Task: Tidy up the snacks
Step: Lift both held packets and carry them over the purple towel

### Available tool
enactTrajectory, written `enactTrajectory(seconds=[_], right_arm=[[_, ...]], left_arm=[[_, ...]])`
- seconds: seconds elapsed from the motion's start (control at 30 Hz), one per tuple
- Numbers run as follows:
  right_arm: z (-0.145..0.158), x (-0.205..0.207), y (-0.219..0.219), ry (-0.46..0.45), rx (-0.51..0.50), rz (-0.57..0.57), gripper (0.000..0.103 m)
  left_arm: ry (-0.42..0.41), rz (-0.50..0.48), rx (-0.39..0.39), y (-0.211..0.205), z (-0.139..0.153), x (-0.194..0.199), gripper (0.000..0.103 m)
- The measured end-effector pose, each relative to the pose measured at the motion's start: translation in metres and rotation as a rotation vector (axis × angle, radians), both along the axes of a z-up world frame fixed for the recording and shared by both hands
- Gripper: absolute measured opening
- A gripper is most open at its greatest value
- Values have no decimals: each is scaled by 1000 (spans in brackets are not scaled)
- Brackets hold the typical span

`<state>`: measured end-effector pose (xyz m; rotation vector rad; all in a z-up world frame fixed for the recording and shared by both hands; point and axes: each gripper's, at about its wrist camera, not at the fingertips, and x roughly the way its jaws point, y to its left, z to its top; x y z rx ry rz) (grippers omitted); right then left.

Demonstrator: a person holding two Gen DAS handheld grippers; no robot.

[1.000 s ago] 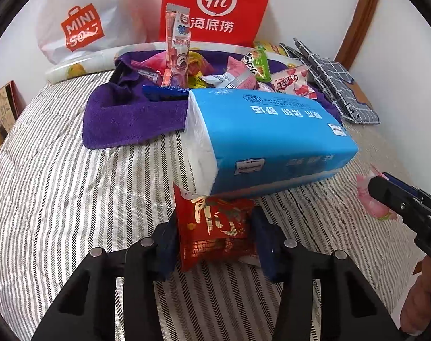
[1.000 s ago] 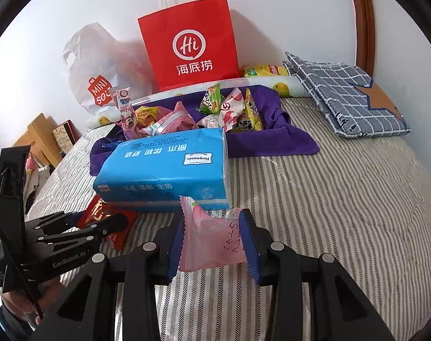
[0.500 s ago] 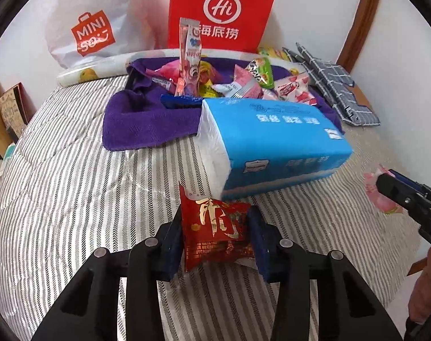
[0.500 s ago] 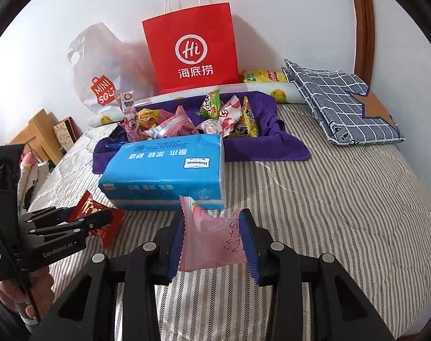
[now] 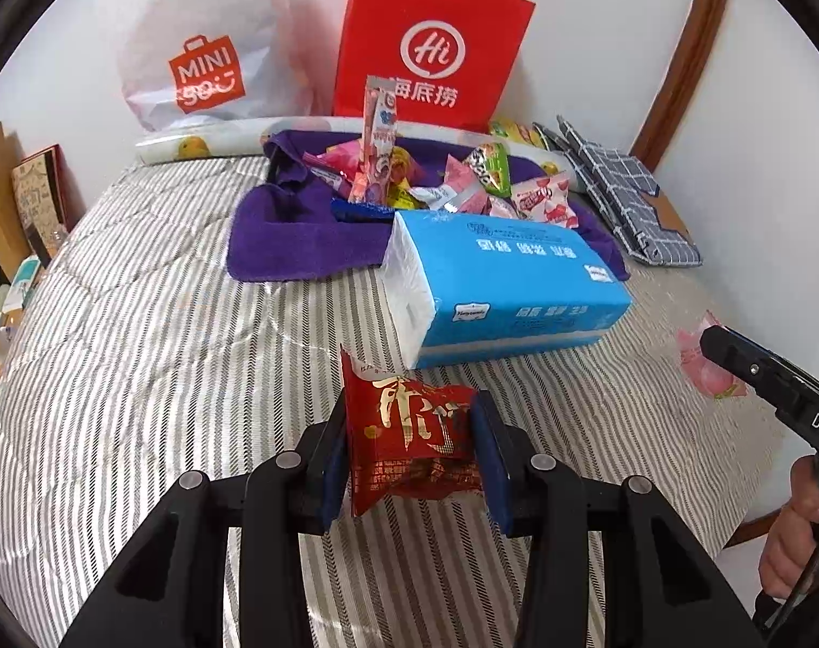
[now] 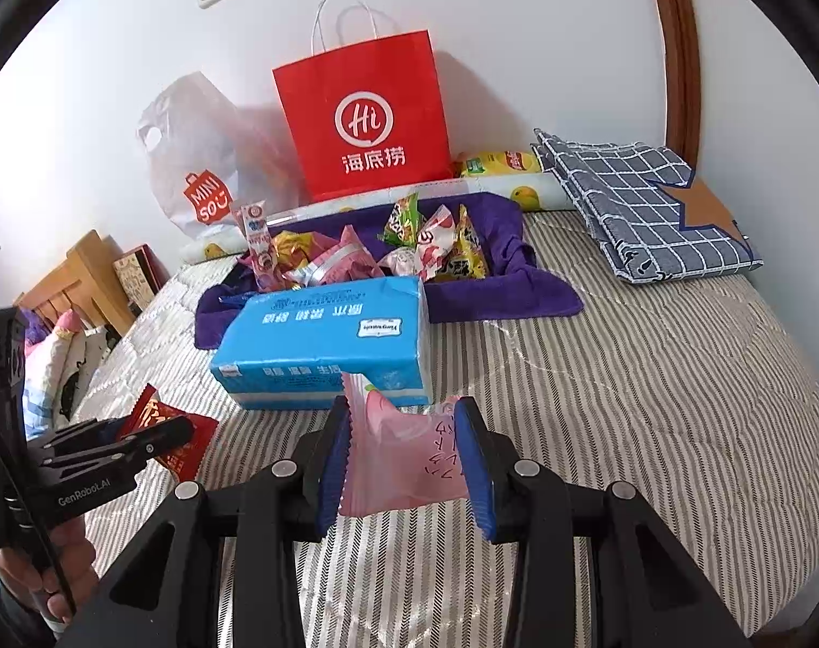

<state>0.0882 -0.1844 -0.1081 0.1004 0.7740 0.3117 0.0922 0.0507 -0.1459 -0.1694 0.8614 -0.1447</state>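
My left gripper is shut on a red snack packet with gold characters, held above the striped bed. The same red packet shows at the left of the right wrist view. A pink snack packet sits clamped in my right gripper, and that pink packet appears at the right edge of the left wrist view. Several loose snacks lie in a heap on a purple towel at the back, with a blue tissue pack in front of them.
A red paper bag and a white plastic bag lean on the wall behind the towel. A folded checked cloth lies at the back right. A wooden shelf with boxes stands left of the striped bed.
Both grippers have pulled back and risen with their packets, so the tissue pack and the snack heap look farther away. Each grip stays the same.
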Motion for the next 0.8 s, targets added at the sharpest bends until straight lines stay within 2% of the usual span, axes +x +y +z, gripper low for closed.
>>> enactTrajectory(seconds=[0.5,0.57,0.7,0.8], right_arm=[[36,7,7,-65,-1,34,36],[39,10,7,-69,8,35,36],[43,14,8,-76,14,37,36],[41,20,9,-66,7,42,36]], left_arm=[[-67,28,-20,-2,40,-6,41],[-82,21,-29,-4,48,-5,37],[-104,15,-43,-7,59,2,35],[-85,7,-42,-10,57,9,34]])
